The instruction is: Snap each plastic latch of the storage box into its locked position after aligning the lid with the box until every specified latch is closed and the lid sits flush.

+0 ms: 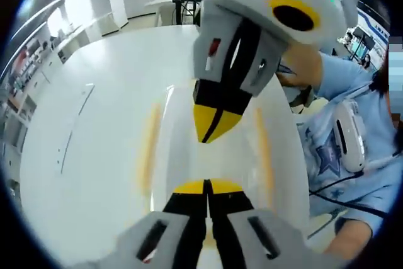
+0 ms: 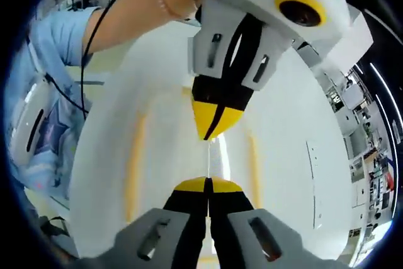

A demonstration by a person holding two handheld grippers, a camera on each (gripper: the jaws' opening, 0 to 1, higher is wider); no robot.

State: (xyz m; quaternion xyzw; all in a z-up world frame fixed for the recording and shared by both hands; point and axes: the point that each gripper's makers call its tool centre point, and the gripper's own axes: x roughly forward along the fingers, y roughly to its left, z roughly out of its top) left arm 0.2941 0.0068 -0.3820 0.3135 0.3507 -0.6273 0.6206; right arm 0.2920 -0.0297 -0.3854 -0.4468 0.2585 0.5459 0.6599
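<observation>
Storage box [image 1: 208,149]: translucent white plastic, lid [image 2: 189,130] on top, sitting on the white table [image 1: 94,124]. Yellow strips, probably latches [image 1: 149,149], run along both long sides of the lid; too blurred to tell locked or open.

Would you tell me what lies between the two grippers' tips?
Only bare white lid between the left gripper and right gripper, in the left gripper view.

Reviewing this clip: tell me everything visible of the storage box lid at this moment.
The lid looks like translucent white plastic, glossy, with a blurred yellow strip along each long side, perhaps the latches. It lies flat on the white table, running lengthwise between the two tools. The left tool and right tool, both shut, point at each other tip to tip just above its middle; whether they touch it cannot be told.
</observation>
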